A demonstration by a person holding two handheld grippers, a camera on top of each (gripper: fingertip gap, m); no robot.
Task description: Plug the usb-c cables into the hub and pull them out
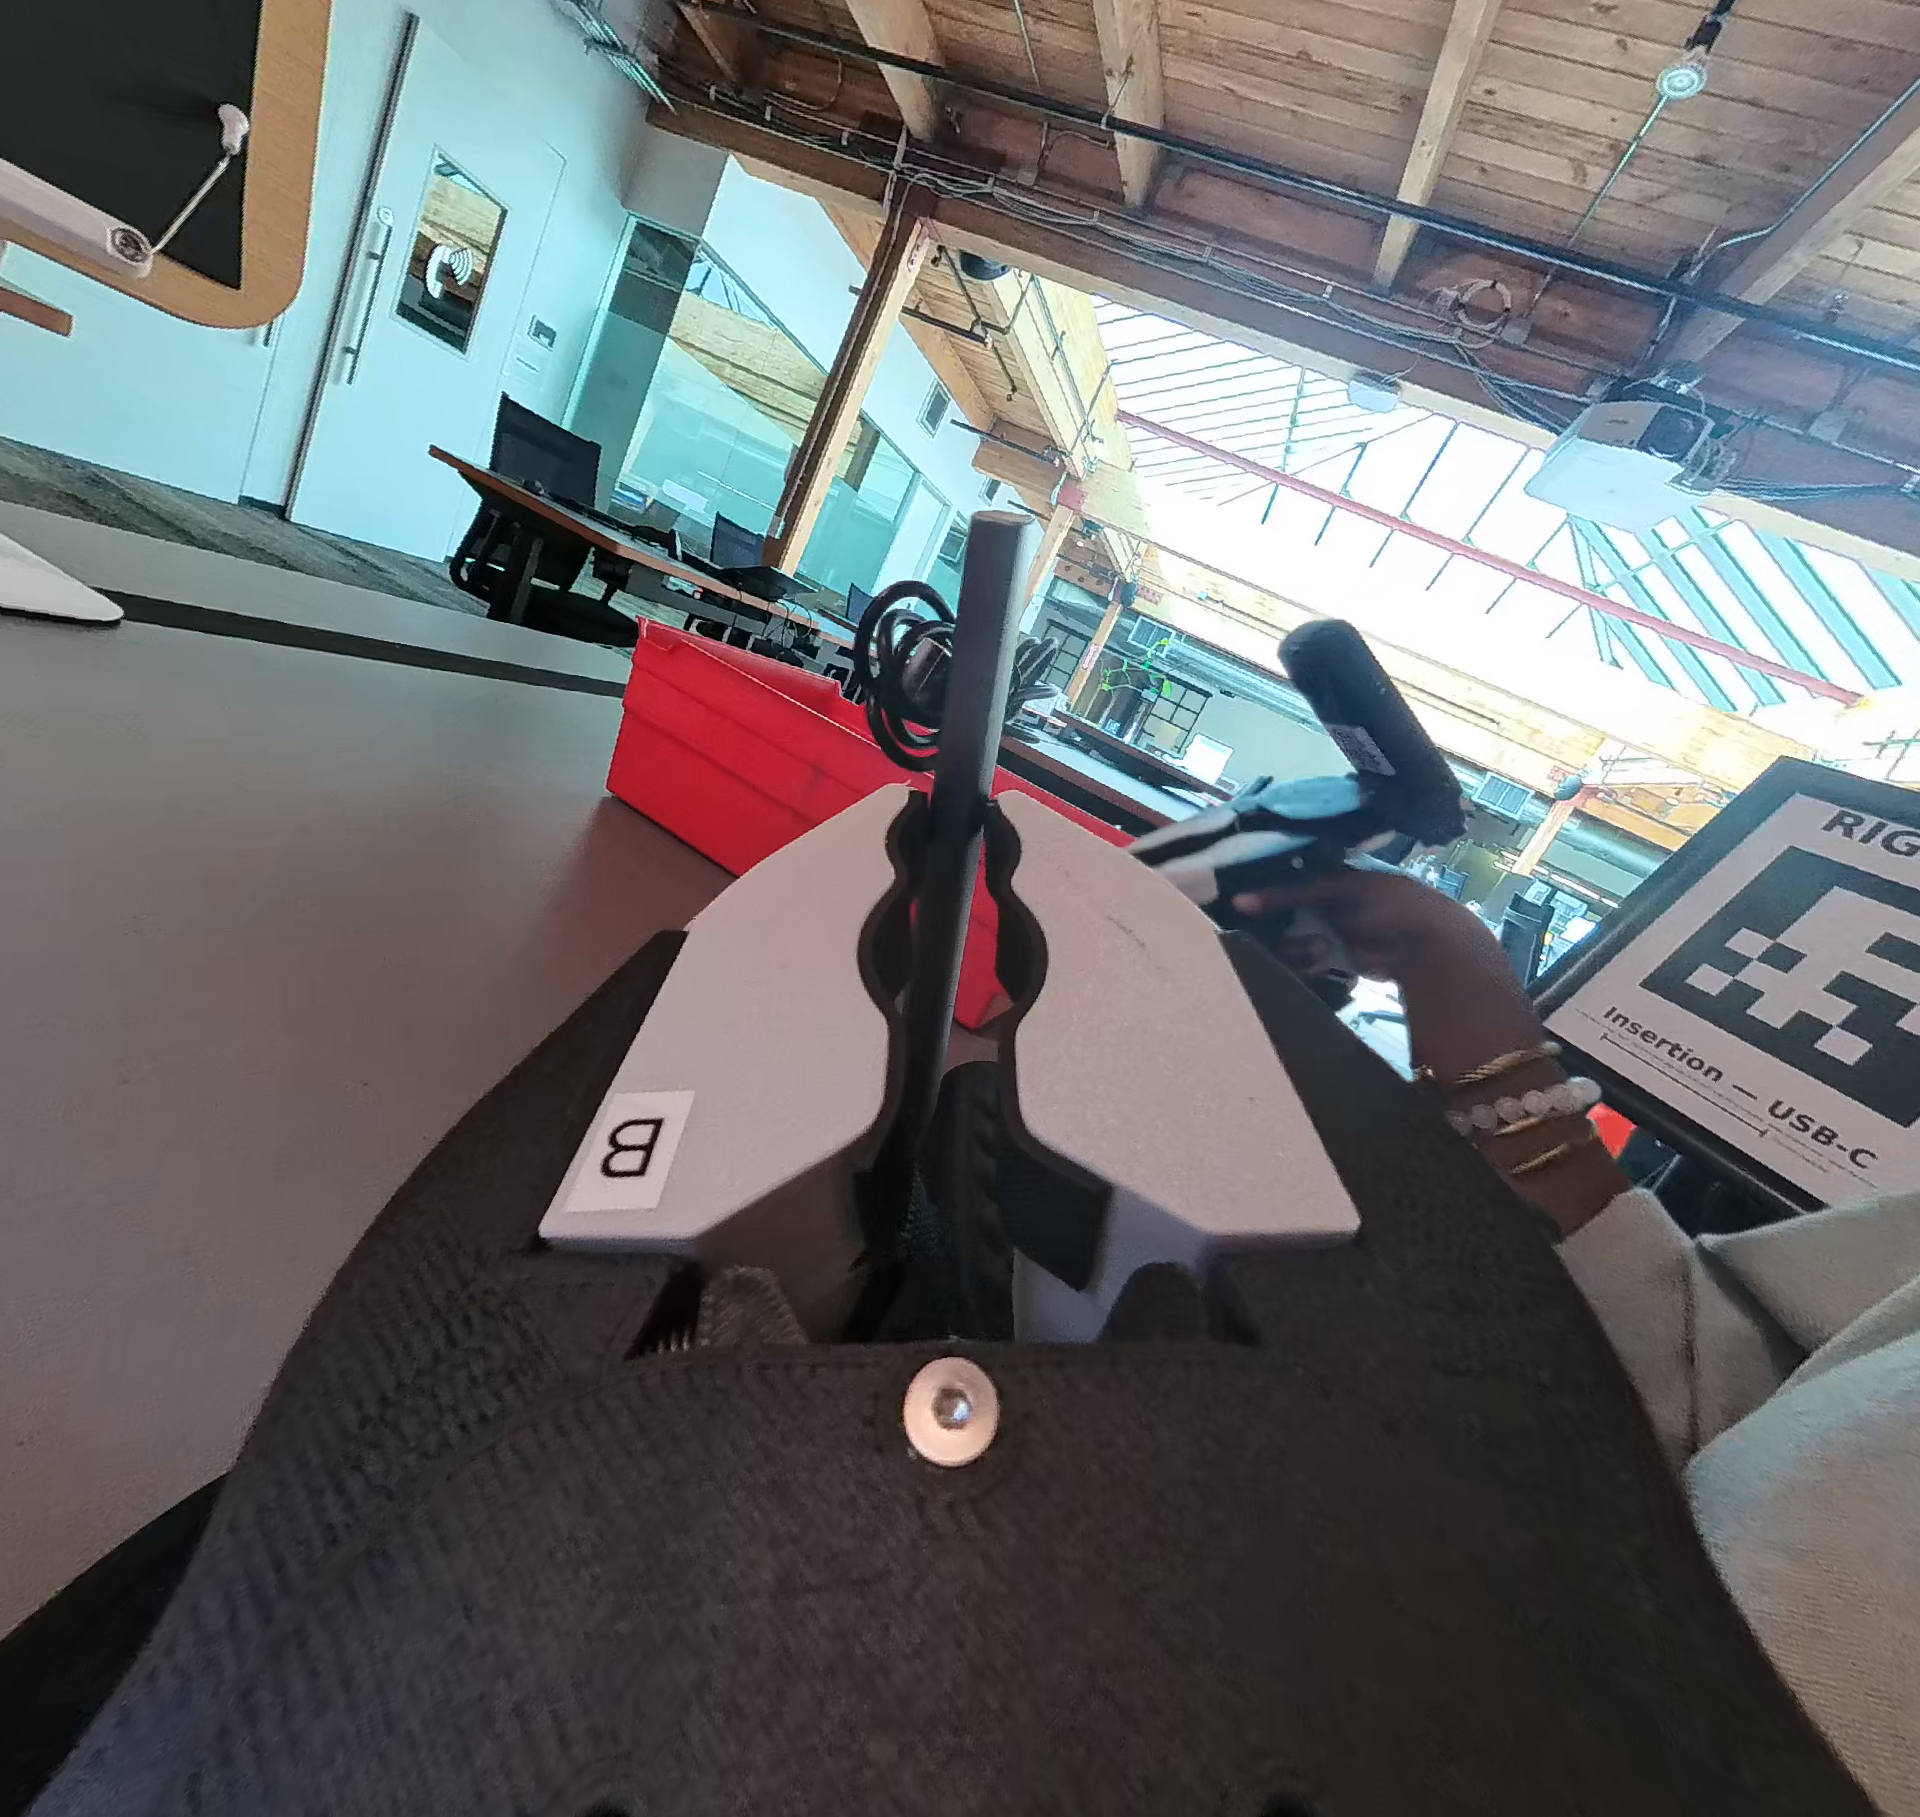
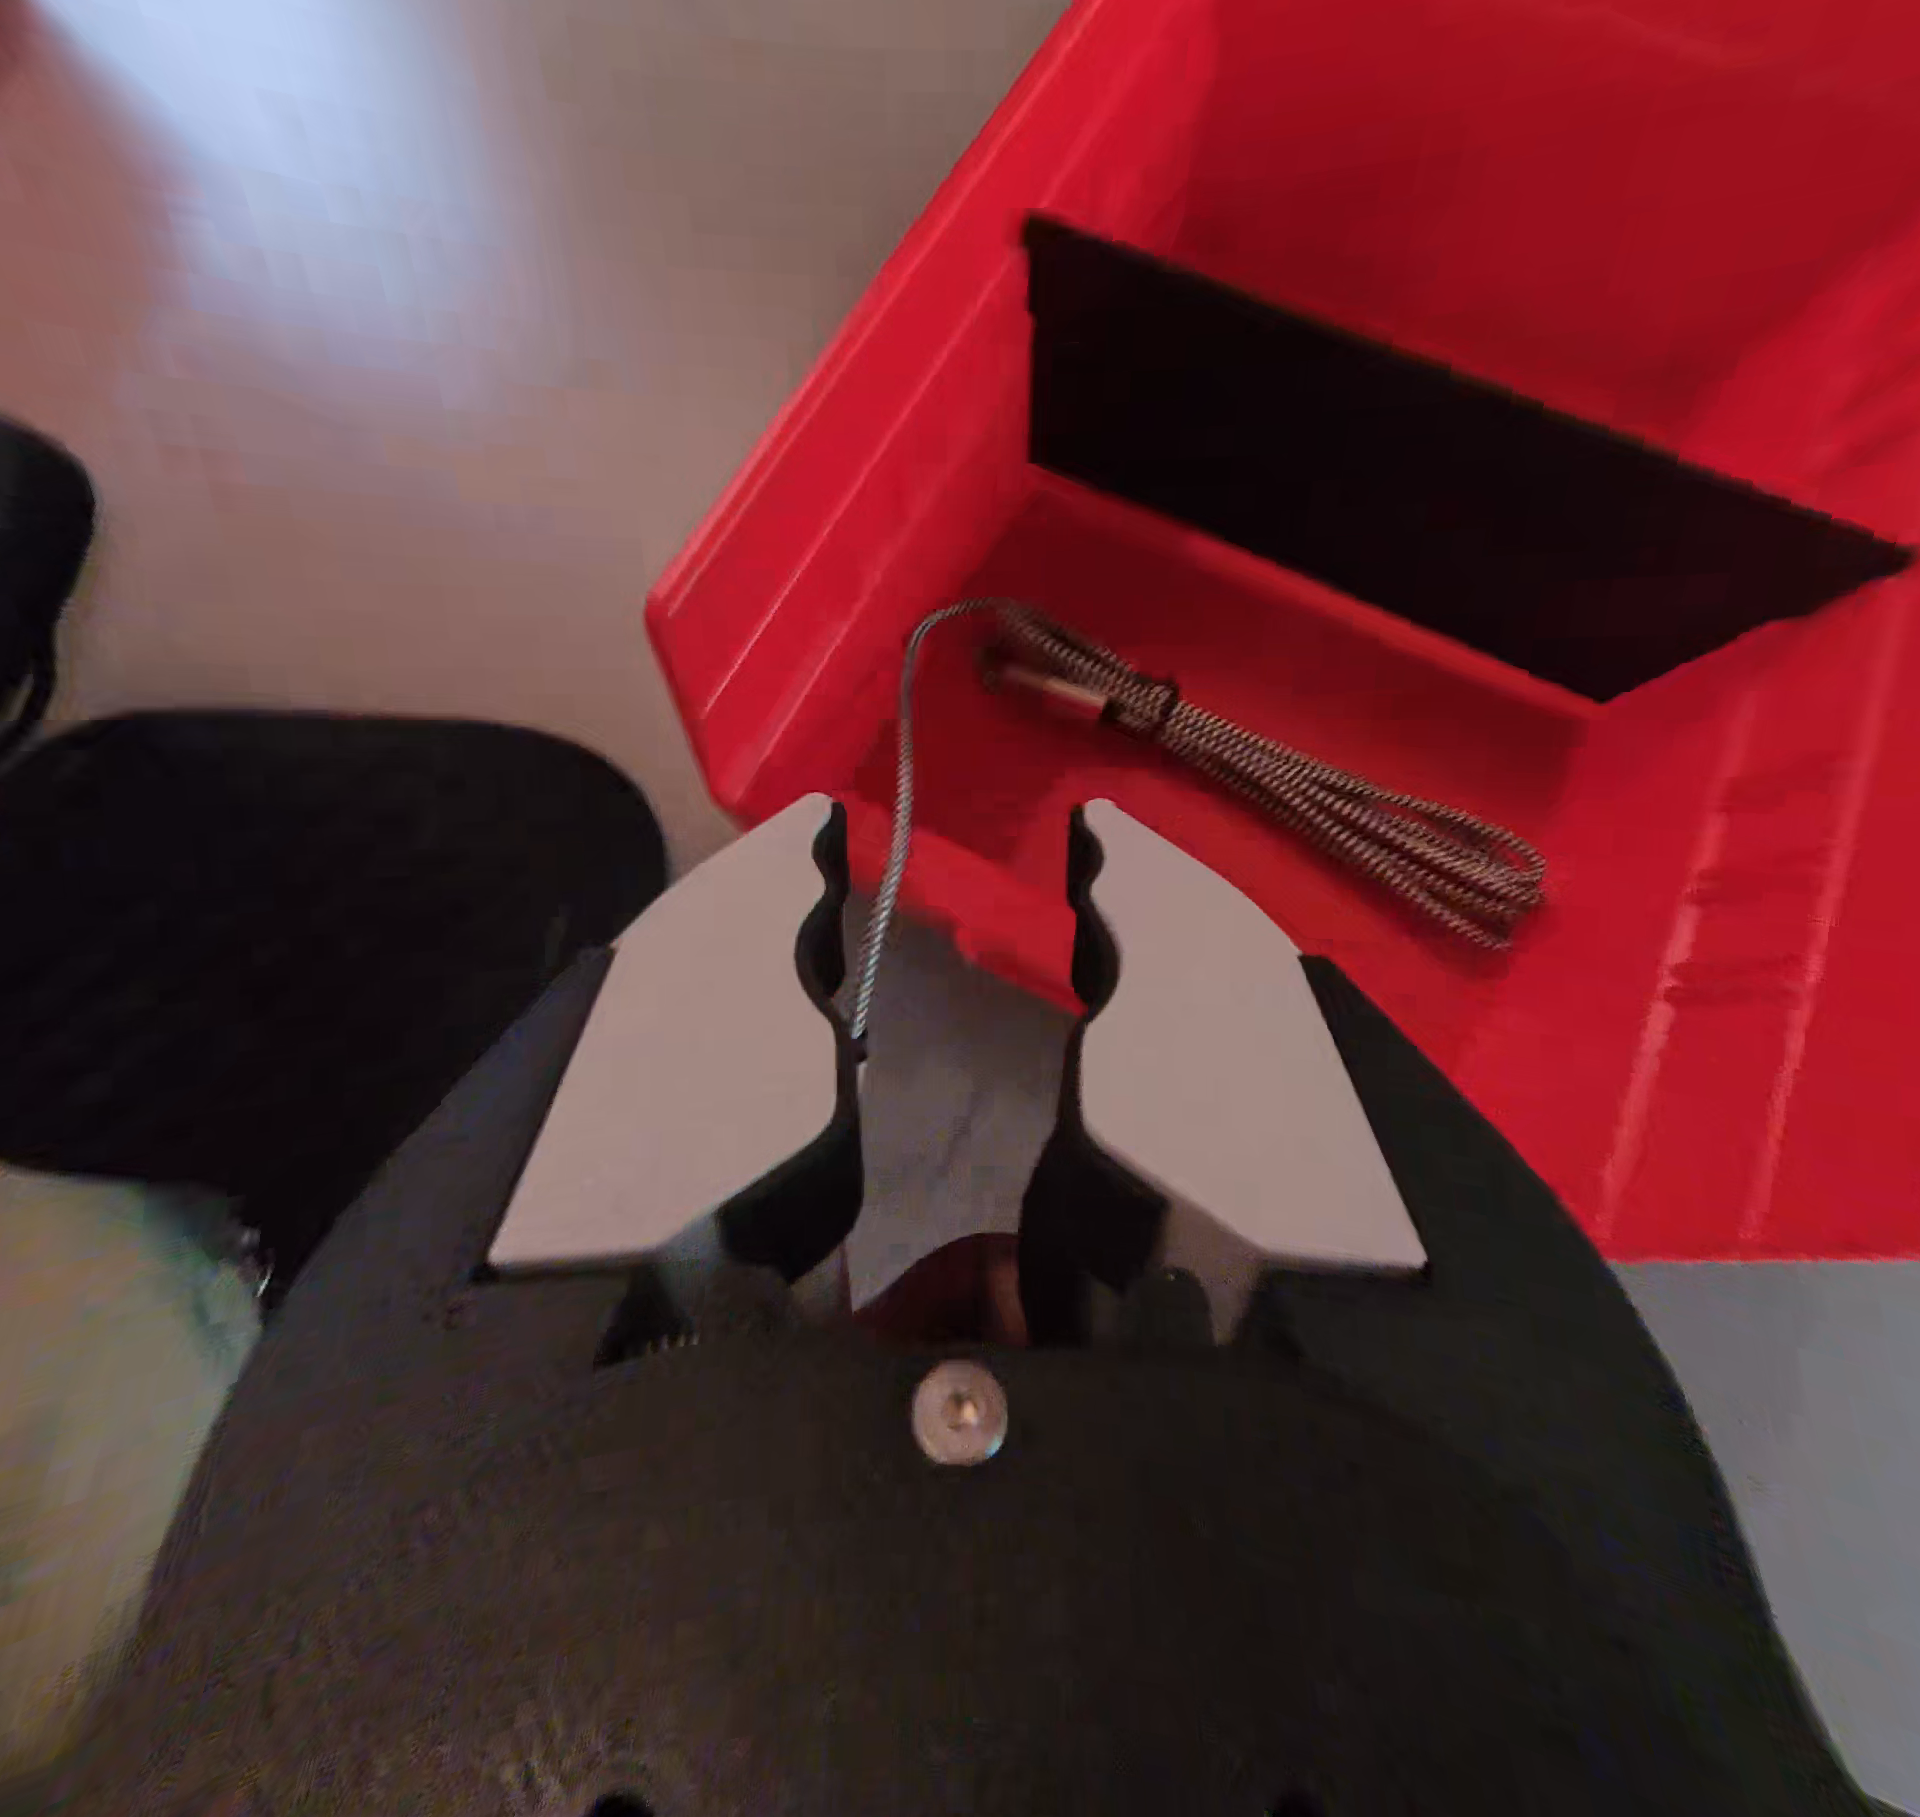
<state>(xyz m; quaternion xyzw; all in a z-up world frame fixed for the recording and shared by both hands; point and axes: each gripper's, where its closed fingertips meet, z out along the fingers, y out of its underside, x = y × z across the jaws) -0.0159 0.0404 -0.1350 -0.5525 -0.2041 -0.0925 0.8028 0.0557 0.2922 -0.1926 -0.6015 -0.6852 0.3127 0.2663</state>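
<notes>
Left gripper [image 1: 948,811]: jaws clenched on a thin dark slab standing edge-on and upright between the pads, taken to be the hub [image 1: 971,718]; its top end pokes well above the fingertips, nothing plugged in that shows. Right gripper [image 2: 956,817]: jaws released, gap clear between them, one loose run of the braided cable [image 2: 1340,791] lying against the inner face of the left finger but not pinched. Cable bundle itself lies coiled and tied in the near compartment of the red bin [image 2: 1766,936], metal connector end toward the bin's left wall; a black divider [image 2: 1403,458] closes off the far compartment, which looks empty from here. Judgement on handling: cable is light and floppy, braid gives fair friction, so it will sag and swing if taken mid-length; best hold is the rigid connector shell just behind the tip, so the plug stays aimed. Hub is stiff, slim and likely slick on its flat faces; present grip low on the body leaves the upper end free. Which edge carries the ports cannot be told. Room: bin walls hem the cable on three sides, approach from above only. Tabletop [image 1: 260,884] left of the bin offers room. Beyond the bin a second black cable coil [image 1: 904,666] and a marker board [image 1: 1787,978] to the right
</notes>
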